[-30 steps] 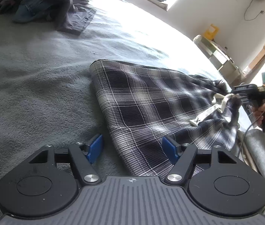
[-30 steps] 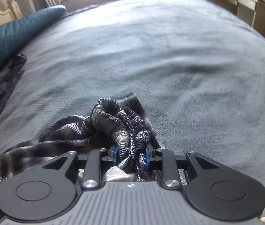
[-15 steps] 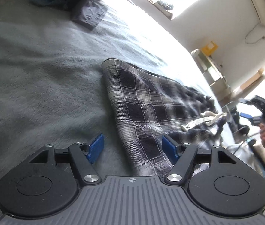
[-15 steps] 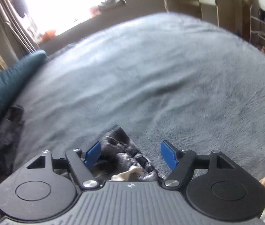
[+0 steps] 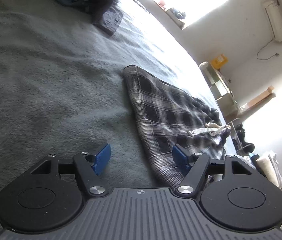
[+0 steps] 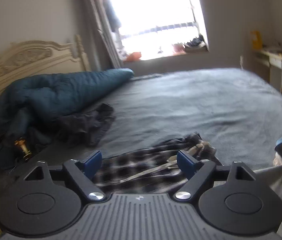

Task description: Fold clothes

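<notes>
— Since a second ago we are no longer gripping the plaid garment [image 6: 141, 170] with the right gripper [image 6: 139, 161]; its jaws are now standing wide apart with nothing between them, and it is sitting higher, looking across the grey bed [image 6: 201, 104] toward the window [image 6: 155, 18].

— And our left gripper [image 5: 141, 158]?

— We are holding it just as wide, also gripping nothing, hovering low over the blanket with the plaid garment's [image 5: 161, 108] near edge lying beside its right finger. That garment is lying spread on the bed, bunched at the far end around a pale drawstring [image 5: 209, 130].

— What else are we seeing?

— A dark heap of clothes [image 6: 85, 126] is resting against the teal duvet [image 6: 61, 92] by the headboard [image 6: 27, 60].
</notes>
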### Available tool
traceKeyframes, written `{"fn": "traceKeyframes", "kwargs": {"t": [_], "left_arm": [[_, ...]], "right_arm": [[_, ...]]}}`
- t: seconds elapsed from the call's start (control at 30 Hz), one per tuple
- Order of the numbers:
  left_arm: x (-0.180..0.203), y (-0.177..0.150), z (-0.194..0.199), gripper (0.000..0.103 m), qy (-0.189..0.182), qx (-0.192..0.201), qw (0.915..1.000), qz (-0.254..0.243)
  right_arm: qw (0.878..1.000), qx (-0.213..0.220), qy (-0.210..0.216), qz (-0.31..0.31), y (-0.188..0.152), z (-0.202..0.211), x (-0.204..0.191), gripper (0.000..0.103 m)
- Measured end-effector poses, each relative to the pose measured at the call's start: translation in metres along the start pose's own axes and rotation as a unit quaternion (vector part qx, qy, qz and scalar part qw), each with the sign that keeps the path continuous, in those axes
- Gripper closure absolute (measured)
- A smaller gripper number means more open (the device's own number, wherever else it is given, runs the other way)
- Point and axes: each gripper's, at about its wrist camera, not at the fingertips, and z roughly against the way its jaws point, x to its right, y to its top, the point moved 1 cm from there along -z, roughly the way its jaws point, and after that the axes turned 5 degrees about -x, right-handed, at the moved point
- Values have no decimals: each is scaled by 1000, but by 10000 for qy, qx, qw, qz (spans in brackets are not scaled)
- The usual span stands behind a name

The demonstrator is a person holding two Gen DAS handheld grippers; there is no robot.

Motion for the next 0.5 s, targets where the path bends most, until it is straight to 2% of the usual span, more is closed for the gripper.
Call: {"fn": "traceKeyframes", "kwargs": {"t": [0.03,0.13,0.2,0.33,0.43,0.5], "left_arm": [[-1,0,2,34,7,16,10000,14],[-5,2,7,35,12,61,9999,92],[-7,2,12,35,23,84,9999,147],[-9,2,18,35,115,98,9998,156],[-9,2,21,35,202,93,9996,154],[-12,2,23,34,235,87,9995,167]], "right_arm": [[9998,115,102,157,-3,11,-12,6],[9960,405,431,677,-14,34,-49,3],[9914,451,529,1108,-30,26,-76,2],[9782,230,578,1982,-79,-27,-121,2],[9707,-204,778,2265,-123,-84,-148,3],[9651,-370,688,2500,-147,-119,-165,4]]}}
